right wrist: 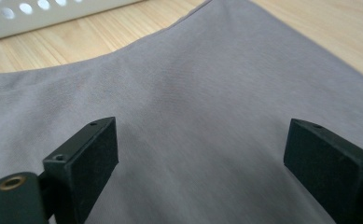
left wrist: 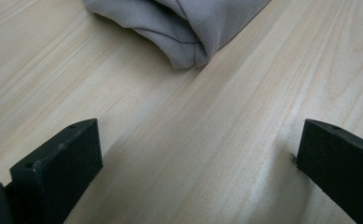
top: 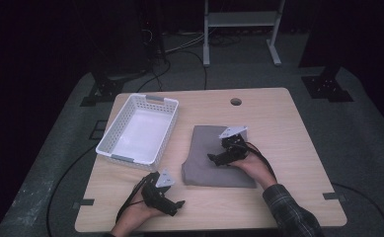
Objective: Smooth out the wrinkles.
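A: From above, what sits closest?

B: The person's left hand (top: 135, 215) at the near edge, holding the left gripper (top: 178, 205) low over bare table (top: 278, 128), its jaws pointing right. Just beyond it lies the folded grey cloth (top: 204, 163), flat near the middle of the table. The right gripper (top: 212, 158) is over the cloth, pointing left. A white basket (top: 138, 129) stands to the cloth's left, apart from it.

A: And the left gripper view?

B: Both black jaws stand wide apart with nothing between them, only wood grain. The cloth's folded corner (left wrist: 188, 46) lies ahead, near but not touching.

A: The right gripper view?

B: Jaws spread wide again, gripping nothing, right above the cloth (right wrist: 193, 93). The basket's holed wall (right wrist: 39, 14) shows at the top left, beyond a strip of table.
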Tool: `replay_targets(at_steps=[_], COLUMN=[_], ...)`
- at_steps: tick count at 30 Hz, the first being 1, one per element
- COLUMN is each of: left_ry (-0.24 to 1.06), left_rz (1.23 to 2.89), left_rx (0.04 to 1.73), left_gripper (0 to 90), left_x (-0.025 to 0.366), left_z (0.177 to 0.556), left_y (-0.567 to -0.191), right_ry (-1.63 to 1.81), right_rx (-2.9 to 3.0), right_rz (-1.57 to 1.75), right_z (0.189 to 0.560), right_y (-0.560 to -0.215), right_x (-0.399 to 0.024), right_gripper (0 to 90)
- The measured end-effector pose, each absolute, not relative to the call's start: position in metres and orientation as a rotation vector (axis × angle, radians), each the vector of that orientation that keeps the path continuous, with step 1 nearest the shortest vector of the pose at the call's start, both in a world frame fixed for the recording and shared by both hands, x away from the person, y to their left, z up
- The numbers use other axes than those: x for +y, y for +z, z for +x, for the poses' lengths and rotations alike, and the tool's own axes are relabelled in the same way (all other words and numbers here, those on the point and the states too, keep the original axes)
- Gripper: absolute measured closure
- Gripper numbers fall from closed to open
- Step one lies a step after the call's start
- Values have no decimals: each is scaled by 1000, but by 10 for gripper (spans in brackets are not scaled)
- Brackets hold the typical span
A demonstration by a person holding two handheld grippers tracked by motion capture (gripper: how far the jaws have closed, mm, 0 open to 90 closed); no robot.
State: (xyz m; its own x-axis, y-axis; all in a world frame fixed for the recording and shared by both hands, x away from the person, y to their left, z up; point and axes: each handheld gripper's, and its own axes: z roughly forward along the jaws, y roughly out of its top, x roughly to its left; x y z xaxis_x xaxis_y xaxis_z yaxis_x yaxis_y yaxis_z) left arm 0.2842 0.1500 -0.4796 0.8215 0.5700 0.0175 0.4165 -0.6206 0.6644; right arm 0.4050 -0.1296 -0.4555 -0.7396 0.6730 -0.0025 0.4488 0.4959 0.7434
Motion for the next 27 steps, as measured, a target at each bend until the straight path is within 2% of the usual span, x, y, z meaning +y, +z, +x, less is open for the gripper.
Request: replay_targets(at_steps=[5,15,27], left_ry=[309,308,313], left_rz=[2272,2268,2269], left_rx=[696,694,698], left_gripper=[0,0,0], left_x=[155,155,156], left_z=[282,282,283], left_y=[-484,-485,-485], right_ry=[1052,1052,1083], right_rx=[2466,2433,2461], right_rz=[933,906,940], right_z=[408,408,410], right_y=[-464,-481,-482], right_x=[-123,-120,-127], right_gripper=[92,94,95])
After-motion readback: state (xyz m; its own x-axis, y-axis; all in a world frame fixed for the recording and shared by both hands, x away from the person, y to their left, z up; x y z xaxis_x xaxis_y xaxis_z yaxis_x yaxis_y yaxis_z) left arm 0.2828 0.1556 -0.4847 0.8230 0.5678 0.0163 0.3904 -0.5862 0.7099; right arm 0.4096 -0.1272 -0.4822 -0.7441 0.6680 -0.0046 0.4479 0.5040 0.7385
